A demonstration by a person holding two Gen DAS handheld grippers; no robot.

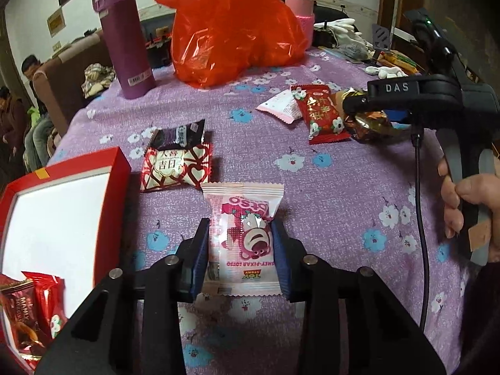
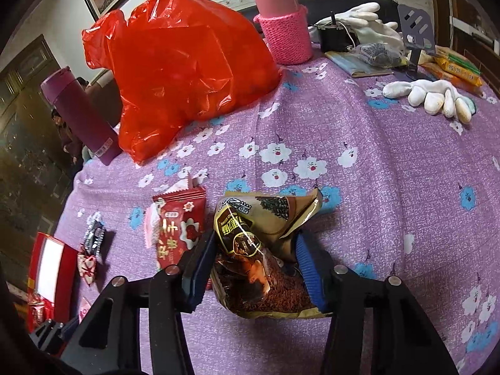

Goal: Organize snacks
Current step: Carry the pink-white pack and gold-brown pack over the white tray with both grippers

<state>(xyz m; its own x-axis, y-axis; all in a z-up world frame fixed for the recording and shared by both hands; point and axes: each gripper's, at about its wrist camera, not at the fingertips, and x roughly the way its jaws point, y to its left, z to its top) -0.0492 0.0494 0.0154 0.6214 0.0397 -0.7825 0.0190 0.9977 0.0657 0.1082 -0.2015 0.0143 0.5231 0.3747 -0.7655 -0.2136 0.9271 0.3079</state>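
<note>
My left gripper (image 1: 240, 234) is shut on a pink Lotso snack packet (image 1: 247, 234), just above the purple cloth. My right gripper (image 2: 256, 243) is shut on a crumpled gold-brown snack packet (image 2: 253, 259); it also shows in the left wrist view (image 1: 368, 122). A red box (image 1: 47, 225) with a white inside holds two red packets (image 1: 34, 306) at my left. A heart-pattern packet (image 1: 176, 168), a dark packet (image 1: 181, 134), a red packet (image 1: 322, 112) and a white-pink packet (image 1: 281, 106) lie on the cloth.
A red plastic bag (image 1: 231, 28) stands at the back, with a purple flask (image 1: 125, 40) to its left and a pink-sleeved bottle (image 2: 281, 18) to its right. White gloves (image 2: 431, 97) and clutter lie at back right. People stand beyond the table's left edge.
</note>
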